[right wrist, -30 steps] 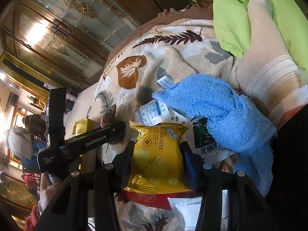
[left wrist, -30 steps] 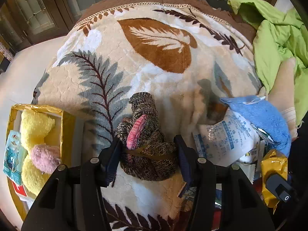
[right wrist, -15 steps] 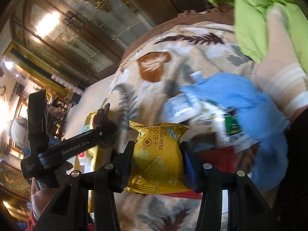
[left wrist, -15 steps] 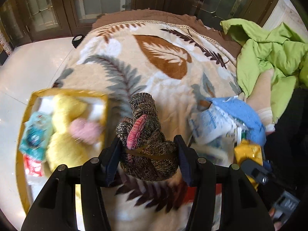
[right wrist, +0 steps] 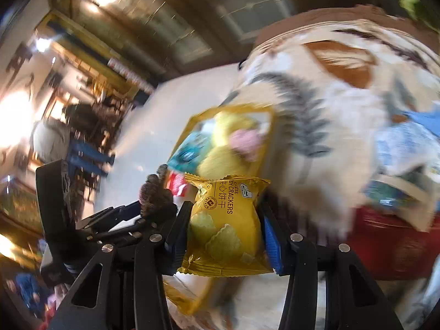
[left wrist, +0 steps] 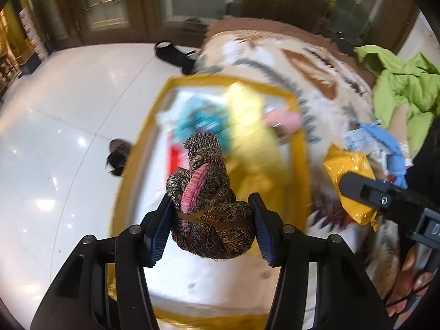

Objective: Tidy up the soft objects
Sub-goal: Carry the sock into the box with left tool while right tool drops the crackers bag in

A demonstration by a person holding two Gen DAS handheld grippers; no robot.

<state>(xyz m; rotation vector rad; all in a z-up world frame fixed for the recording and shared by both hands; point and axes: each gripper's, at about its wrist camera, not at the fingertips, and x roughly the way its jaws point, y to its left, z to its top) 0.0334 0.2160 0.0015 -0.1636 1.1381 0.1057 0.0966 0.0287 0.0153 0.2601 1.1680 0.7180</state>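
My left gripper [left wrist: 210, 220] is shut on a bundle of brown knit socks with a pink cuff [left wrist: 209, 192], held in the air above the yellow-rimmed box [left wrist: 165, 93]. That box holds a yellow plush piece [left wrist: 247, 126], a pink fluffy item [left wrist: 283, 119] and a teal packet [left wrist: 198, 121], all blurred. My right gripper [right wrist: 222, 233] is shut on a yellow cracker packet [right wrist: 225, 220], raised near the same box [right wrist: 192, 126]. The left gripper with the socks [right wrist: 156, 192] shows at the lower left of the right wrist view.
The leaf-patterned blanket [left wrist: 316, 63] covers the bed, with a green cloth [left wrist: 401, 88], a blue fluffy sock [left wrist: 390, 145] and snack packets [right wrist: 398, 148] at its right. A glossy white floor [left wrist: 55, 137] with dark shoes [left wrist: 176, 52] lies left. A red item [right wrist: 390, 242] sits beside the packets.
Both grippers have swung left with their loads. The box, earlier at the left edge of the left wrist view, is now right under the socks; the blue sock and packets have slid right.
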